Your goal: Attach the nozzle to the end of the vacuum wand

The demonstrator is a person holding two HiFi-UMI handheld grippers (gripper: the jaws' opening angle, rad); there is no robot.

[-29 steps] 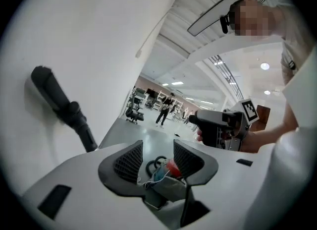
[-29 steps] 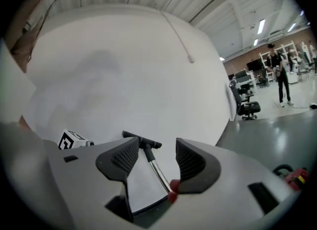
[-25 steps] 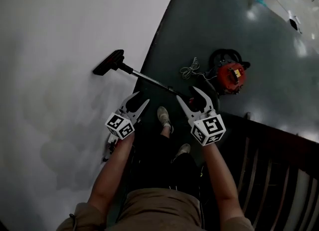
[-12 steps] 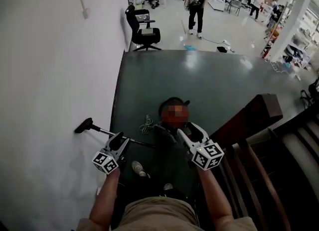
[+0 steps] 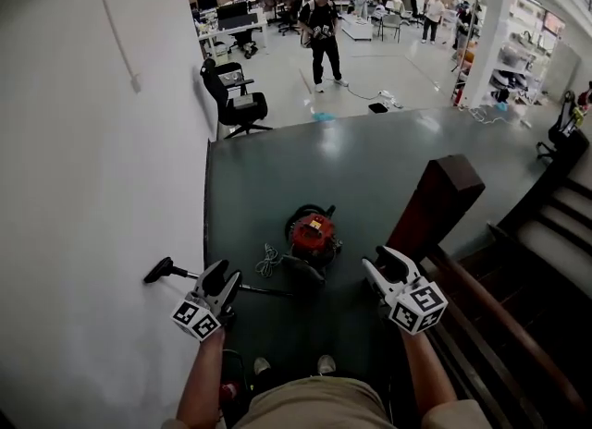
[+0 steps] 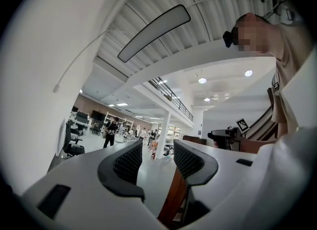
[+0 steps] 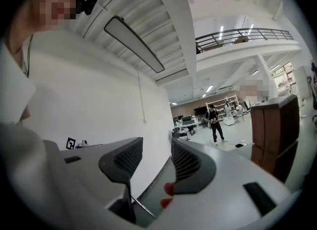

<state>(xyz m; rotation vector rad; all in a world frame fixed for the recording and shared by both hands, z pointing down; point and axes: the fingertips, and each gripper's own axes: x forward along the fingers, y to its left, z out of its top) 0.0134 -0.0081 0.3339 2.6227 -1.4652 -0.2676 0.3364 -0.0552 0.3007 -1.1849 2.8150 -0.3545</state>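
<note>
Wand (image 5: 190,275) lay flat along the floor, nozzle (image 5: 159,270) toward the wall, and lol only the head view caught the nozzle. Left gripper (image 5: 222,275) was apart and empty; right gripper (image 5: 381,261) had just been closing a bit, still gapped with nothing in it.

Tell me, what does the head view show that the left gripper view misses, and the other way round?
Only the head view shows the red vacuum, its wand and the nozzle. Only the left gripper view shows the long ceiling light and the balcony railing. Both show the person in black, the office chair and the wooden post.
</note>
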